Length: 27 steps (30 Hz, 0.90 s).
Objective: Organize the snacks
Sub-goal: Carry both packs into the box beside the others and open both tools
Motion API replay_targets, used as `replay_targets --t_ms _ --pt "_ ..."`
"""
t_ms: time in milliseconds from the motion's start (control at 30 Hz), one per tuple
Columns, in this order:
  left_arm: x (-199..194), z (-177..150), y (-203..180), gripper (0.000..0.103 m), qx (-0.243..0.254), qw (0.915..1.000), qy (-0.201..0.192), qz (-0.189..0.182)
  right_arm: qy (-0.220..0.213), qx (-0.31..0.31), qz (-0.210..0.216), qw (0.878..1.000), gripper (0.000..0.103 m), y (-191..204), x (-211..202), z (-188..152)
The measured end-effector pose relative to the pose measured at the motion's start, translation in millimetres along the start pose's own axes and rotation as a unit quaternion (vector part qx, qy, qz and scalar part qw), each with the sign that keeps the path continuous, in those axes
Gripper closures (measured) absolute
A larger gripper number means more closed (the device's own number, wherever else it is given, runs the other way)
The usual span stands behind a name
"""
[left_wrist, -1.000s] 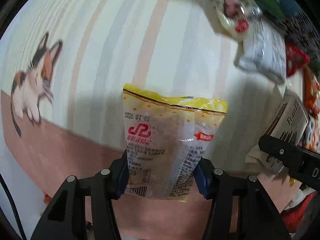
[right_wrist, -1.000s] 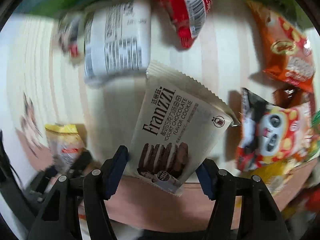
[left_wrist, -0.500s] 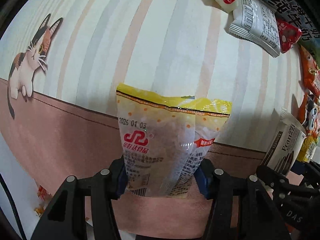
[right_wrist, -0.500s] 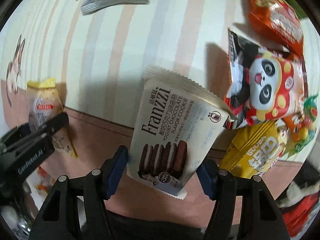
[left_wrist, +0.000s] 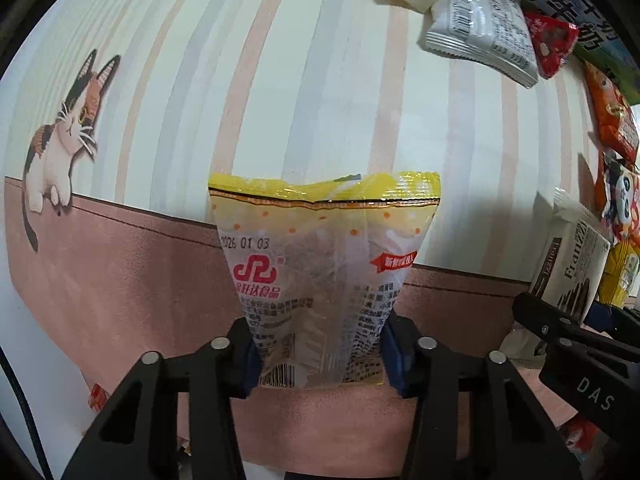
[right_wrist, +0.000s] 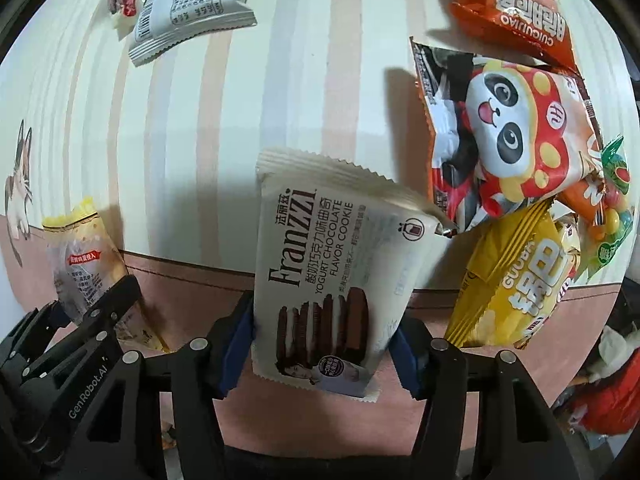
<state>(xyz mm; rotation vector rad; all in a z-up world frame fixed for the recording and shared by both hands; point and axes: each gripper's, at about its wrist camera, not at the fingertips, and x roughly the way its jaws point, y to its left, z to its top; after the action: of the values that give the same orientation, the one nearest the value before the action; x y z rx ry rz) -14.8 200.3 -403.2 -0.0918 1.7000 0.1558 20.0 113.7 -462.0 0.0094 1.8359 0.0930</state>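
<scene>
- L gripper [left_wrist: 320, 354]: jaws just closed further, pads pinching yellow-top snack bag [left_wrist: 320, 264] at its lower end; bag hangs over pink band of striped cat-print cloth [left_wrist: 120, 280].
- R gripper [right_wrist: 324, 350]: also just tightened, clamped on Franzzi cookie pack [right_wrist: 336, 276], beside the L one.
- Step: mid-carry w/ both packs, away from loose pile – panda bag [right_wrist: 508, 136], orange bag [right_wrist: 516, 16].
- Next: prob lower onto clear cloth, release side by side w/o overlap.
</scene>
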Motion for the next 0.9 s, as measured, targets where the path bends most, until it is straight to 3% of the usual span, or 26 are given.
replay_targets --t_ms 267,567,767,900 --pt "-31 -15 -21 0.064 0.016 0.9993 -0.033 -0.010 -0.026 -0.015 0.032 0.999 0.041 -9 -36 -22" --pt "-111 -25 -54 0.064 0.039 0.9934 -0.096 -0.050 -0.080 -0.028 0.090 0.992 0.041 -43 -110 -40" --pt "-177 17 -48 0.064 0.065 0.9845 -0.134 -0.093 -0.129 -0.027 0.116 0.985 0.041 -72 -181 -31" --pt "-211 52 -59 0.064 0.085 0.9794 -0.149 -0.106 -0.163 -0.023 0.124 0.979 0.041 -91 -229 -4"
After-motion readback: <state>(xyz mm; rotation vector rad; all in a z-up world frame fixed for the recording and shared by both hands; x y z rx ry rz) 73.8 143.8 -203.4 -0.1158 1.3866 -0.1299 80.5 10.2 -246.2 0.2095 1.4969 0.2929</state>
